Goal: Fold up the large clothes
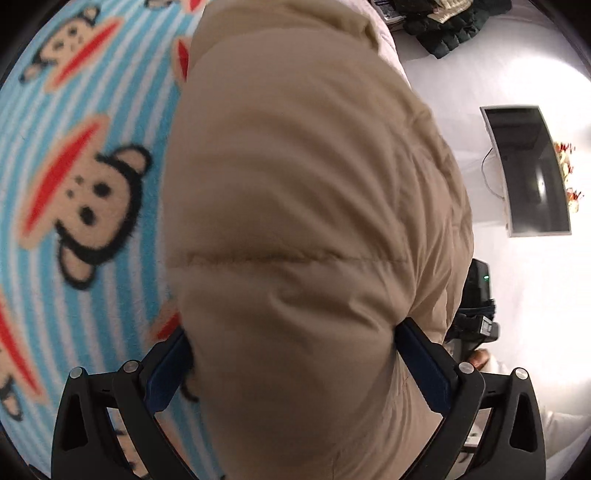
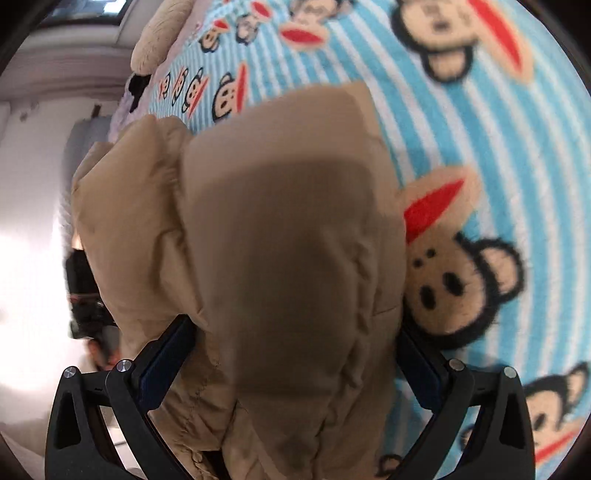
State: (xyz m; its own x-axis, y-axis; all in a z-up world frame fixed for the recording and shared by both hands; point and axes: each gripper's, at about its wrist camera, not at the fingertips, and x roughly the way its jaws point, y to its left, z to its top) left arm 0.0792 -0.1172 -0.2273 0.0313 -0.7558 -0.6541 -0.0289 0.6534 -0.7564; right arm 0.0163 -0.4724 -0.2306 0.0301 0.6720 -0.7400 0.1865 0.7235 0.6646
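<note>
A beige padded jacket (image 1: pixel 303 206) fills the middle of the left wrist view, held above a blue striped monkey-print blanket (image 1: pixel 74 184). My left gripper (image 1: pixel 291 332) is shut on a thick puffy fold of it, the blue pads pressed against both sides. In the right wrist view the same jacket (image 2: pixel 258 240) bulges between the fingers, and my right gripper (image 2: pixel 295 332) is shut on it over the blanket (image 2: pixel 498 147). The fingertips of both are hidden by fabric.
A dark monitor (image 1: pixel 532 170) with a cable stands on a white surface at the right. Dark green clothes (image 1: pixel 443 26) lie at the top right. The other gripper (image 1: pixel 476 306) shows beside the jacket. A beige plush item (image 2: pixel 155 40) lies at the blanket's far edge.
</note>
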